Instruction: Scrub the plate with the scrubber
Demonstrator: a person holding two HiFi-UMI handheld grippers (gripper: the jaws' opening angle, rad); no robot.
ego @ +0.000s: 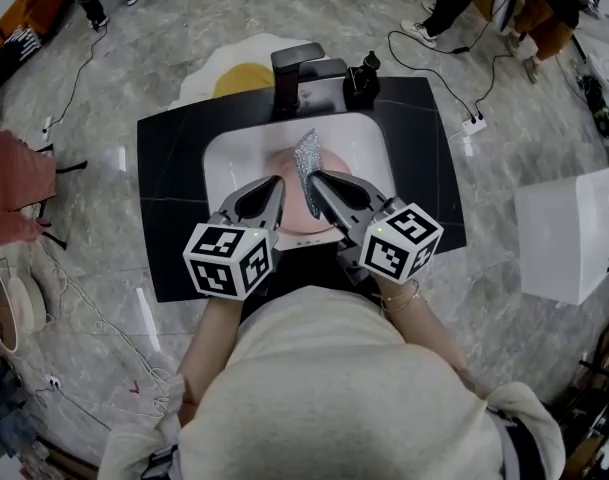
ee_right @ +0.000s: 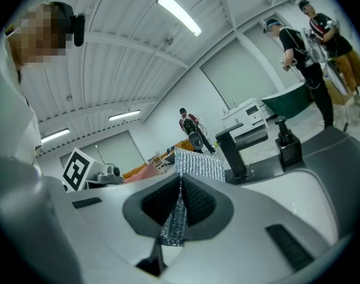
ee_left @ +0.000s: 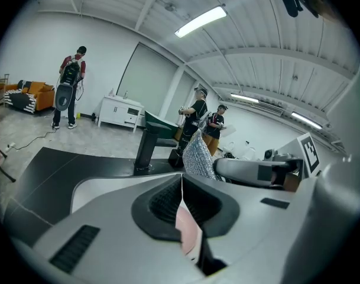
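Note:
A pink plate (ego: 285, 161) is held over the white sink basin (ego: 369, 138), with my left gripper (ego: 277, 184) shut on its near edge. In the left gripper view the plate's rim (ee_left: 188, 232) sits pinched between the jaws. My right gripper (ego: 315, 179) is shut on a silver mesh scrubber (ego: 306, 158), which stands upright against the plate's middle. The right gripper view shows the scrubber (ee_right: 197, 167) clamped in the jaws, with the pink plate (ee_right: 141, 171) and the left gripper's marker cube (ee_right: 79, 165) off to the left. The two grippers lie side by side, tips close together.
A black faucet (ego: 299, 73) and a black soap dispenser (ego: 362, 78) stand behind the basin on the black counter (ego: 174, 198). A white box (ego: 574, 228) sits on the floor at right. Cables and several people are farther off.

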